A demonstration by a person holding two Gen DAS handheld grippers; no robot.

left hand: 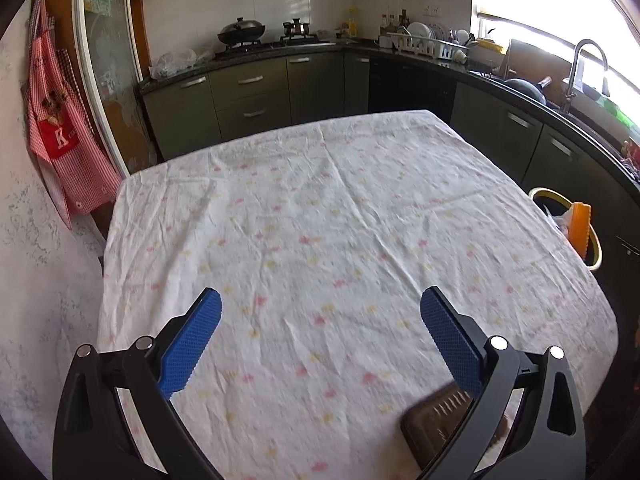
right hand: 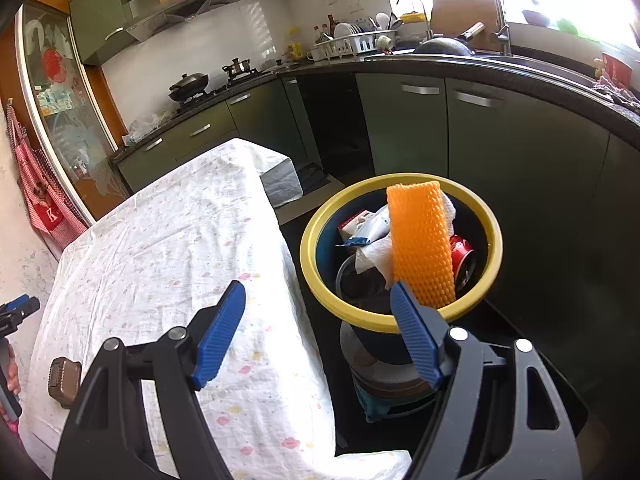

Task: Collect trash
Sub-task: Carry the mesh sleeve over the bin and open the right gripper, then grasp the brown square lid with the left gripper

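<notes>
My left gripper (left hand: 320, 296) is open and empty above a table covered with a white flowered cloth (left hand: 320, 208). A brown ribbed plastic tray (left hand: 434, 420) lies on the cloth at the near edge, partly hidden under the gripper's right finger; the right wrist view shows this tray (right hand: 64, 378) at its far left. My right gripper (right hand: 318, 290) is open with nothing between its fingers, over the table's right edge and close to a dark trash bin with a yellow rim (right hand: 316, 280). An orange foam net (right hand: 420, 240) stands up out of the bin among paper towel (right hand: 374, 258), a red can (right hand: 462, 250) and wrappers.
The bin (left hand: 596, 256) stands on a stool off the table's right side. Dark green kitchen cabinets (right hand: 400, 128) and a black counter run around the back and right, with a sink tap (left hand: 580, 68), dish rack and stove pans. A red checked apron (left hand: 60, 136) hangs on the left wall.
</notes>
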